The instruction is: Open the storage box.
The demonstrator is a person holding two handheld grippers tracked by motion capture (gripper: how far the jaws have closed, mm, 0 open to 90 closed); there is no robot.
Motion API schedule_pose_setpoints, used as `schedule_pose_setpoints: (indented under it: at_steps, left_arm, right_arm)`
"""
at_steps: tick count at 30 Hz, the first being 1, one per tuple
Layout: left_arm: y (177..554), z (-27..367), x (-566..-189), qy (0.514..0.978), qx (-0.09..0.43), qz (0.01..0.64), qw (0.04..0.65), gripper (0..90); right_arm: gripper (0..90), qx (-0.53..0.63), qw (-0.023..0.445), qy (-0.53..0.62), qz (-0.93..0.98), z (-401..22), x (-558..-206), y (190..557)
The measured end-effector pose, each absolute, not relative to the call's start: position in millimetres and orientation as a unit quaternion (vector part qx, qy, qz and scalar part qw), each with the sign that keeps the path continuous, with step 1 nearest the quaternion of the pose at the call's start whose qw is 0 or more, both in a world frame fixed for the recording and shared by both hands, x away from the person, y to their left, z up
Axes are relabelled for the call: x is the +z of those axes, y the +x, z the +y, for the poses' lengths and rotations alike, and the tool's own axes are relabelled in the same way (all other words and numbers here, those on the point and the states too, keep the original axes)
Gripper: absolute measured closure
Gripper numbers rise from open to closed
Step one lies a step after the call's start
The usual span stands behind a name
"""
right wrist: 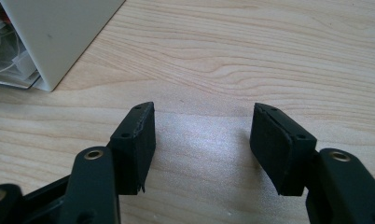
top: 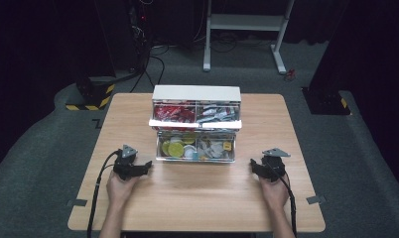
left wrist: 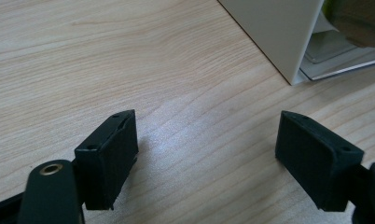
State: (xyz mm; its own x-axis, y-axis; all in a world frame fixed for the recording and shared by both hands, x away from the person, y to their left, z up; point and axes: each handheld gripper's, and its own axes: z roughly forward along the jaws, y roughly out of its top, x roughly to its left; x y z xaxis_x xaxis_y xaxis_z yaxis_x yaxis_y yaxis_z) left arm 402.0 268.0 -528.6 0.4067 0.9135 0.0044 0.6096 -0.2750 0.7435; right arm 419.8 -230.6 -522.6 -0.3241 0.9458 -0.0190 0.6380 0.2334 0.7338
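Observation:
A white two-tier organizer box (top: pixel 196 121) stands at the middle of the wooden table (top: pixel 138 198). Its upper tier holds red and dark packets; its clear lower drawer (top: pixel 196 147) is pulled forward with yellow-green and white small items in it. My left gripper (top: pixel 147 166) rests on the table left of the drawer, jaws open and empty (left wrist: pixel 206 154), with the box's white corner (left wrist: pixel 279 32) ahead to its right. My right gripper (top: pixel 253 165) rests right of the drawer, jaws open with bare wood between them (right wrist: pixel 202 140); the box corner (right wrist: pixel 55 32) lies at upper left.
Beyond the table's far edge are a white desk frame (top: pixel 242 29), dark equipment with cables (top: pixel 138 29) and a yellow-black striped base (top: pixel 91 96) on the grey carpet. Bare wood lies in front of the box and along both sides.

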Motion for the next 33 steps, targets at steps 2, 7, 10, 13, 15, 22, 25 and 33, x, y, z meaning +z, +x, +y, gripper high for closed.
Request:
schedule_pose_setpoints:
  at_steps: [2, 7, 10, 13, 15, 22, 25, 33]
  left_arm:
    - [402.1, 268.0, -528.6, 0.766, 0.223, 0.497, 0.34, 21.5]
    - [402.0, 268.0, -528.6, 0.766, 0.223, 0.497, 0.34, 21.5]
    - [402.1, 268.0, -528.6, 0.766, 0.223, 0.497, 0.34, 21.5]
    - [402.1, 268.0, -528.6, 0.766, 0.223, 0.497, 0.341, 21.5]
    - [402.1, 268.0, -528.6, 0.766, 0.223, 0.497, 0.34, 21.5]
    - [402.1, 267.9, -528.6, 0.766, 0.224, 0.497, 0.34, 21.6]
    - [402.1, 267.9, -528.6, 0.766, 0.224, 0.497, 0.34, 21.6]
    - [402.2, 267.8, -528.5, 0.766, 0.226, 0.497, 0.339, 21.7]
  right_arm:
    - [40.4, 0.321, 0.24, 0.53, 0.748, -230.6, -522.6, 419.8]
    - [40.4, 0.321, 0.24, 0.53, 0.748, -230.6, -522.6, 419.9]
    - [40.4, 0.321, 0.24, 0.53, 0.748, -230.6, -522.6, 419.9]
    - [40.5, 0.321, 0.24, 0.529, 0.748, -230.6, -522.6, 420.0]
    - [40.8, 0.321, 0.24, 0.529, 0.748, -230.5, -522.6, 419.8]
    - [43.2, 0.323, 0.24, 0.526, 0.749, -229.9, -522.7, 419.4]
    - [43.0, 0.323, 0.239, 0.526, 0.75, -230.0, -522.5, 419.4]
    - [43.5, 0.323, 0.237, 0.526, 0.75, -228.2, -522.4, 418.2]
